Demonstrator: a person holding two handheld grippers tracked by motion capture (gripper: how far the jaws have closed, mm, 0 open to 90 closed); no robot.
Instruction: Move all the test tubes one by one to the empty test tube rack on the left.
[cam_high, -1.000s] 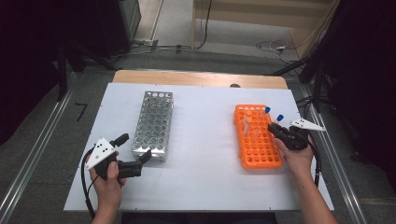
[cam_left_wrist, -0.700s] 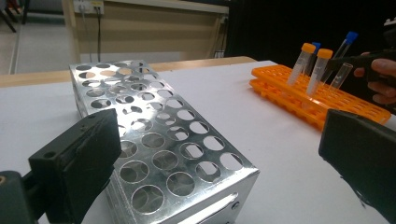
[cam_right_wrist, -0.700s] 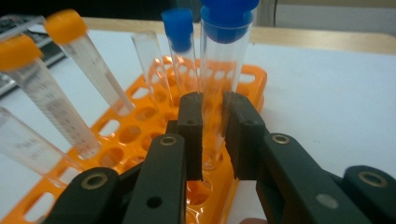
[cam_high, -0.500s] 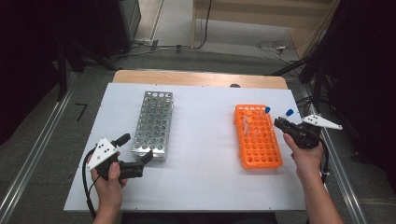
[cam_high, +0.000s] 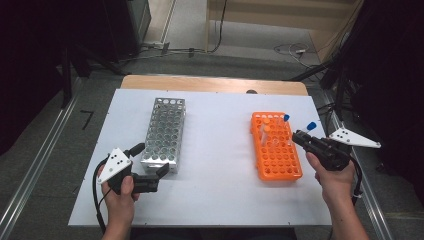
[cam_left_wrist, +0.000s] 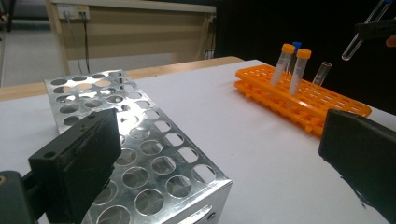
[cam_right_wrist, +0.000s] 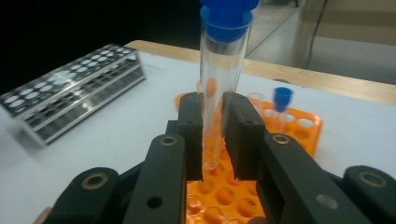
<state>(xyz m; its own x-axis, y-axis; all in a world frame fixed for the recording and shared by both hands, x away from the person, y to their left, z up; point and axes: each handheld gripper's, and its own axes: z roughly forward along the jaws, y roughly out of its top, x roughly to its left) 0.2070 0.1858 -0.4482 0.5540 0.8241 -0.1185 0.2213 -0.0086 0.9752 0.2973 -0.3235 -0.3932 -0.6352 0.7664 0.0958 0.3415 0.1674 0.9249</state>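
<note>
My right gripper (cam_high: 299, 136) is shut on a clear tube with a blue cap (cam_high: 310, 126), held tilted in the air just right of the orange rack (cam_high: 276, 155). In the right gripper view the tube (cam_right_wrist: 219, 79) stands upright between the pads of my right gripper (cam_right_wrist: 213, 136), above the orange rack (cam_right_wrist: 303, 125). Another blue-capped tube (cam_high: 285, 118) stays in that rack. My left gripper (cam_high: 150, 161) rests open at the near end of the metal rack (cam_high: 164, 134). Its jaws stand wide apart around that rack's corner (cam_left_wrist: 154, 168).
The orange rack (cam_left_wrist: 303, 100) holds two orange-capped tubes (cam_left_wrist: 301, 67), a blue-capped one and an uncapped tube (cam_left_wrist: 322, 72). The white table top (cam_high: 220, 165) lies bare between the racks. A wooden edge (cam_high: 210, 82) runs along the far side.
My right gripper has risen and drifted to the right, carrying the blue-capped tube up and off the orange rack. The left gripper has stayed put.
</note>
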